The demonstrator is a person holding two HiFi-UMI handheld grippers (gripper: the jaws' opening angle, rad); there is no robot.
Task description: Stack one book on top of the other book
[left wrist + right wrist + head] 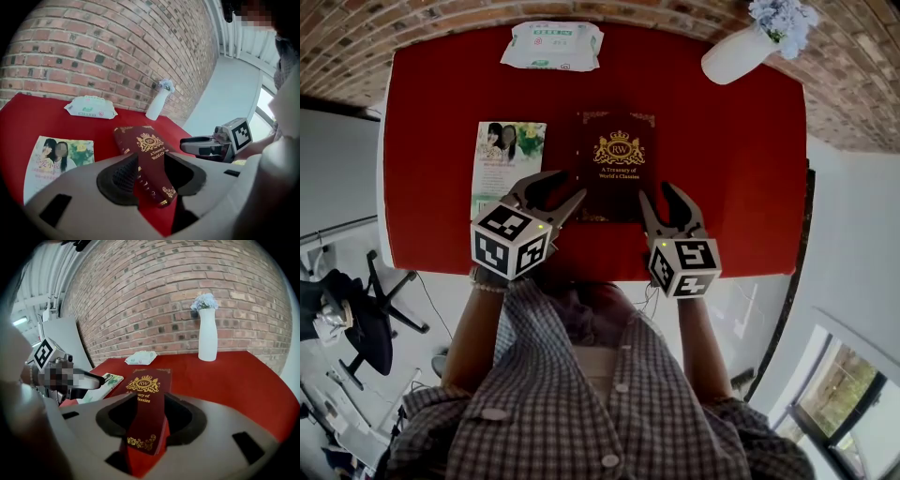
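The maroon book (619, 164) lies flat, cover up, on the red table (741, 178). The photo book (507, 159) lies flat just left of it, not touching. The left gripper (570, 185) hovers at its near-left corner and the right gripper (655, 191) at its near-right corner. Each has its 2 jaws spread, clamping nothing. Wipes (552, 45) and a vase (739, 54) sit beyond it.

Office: swivel chair (370, 339), brick wall (187, 287)
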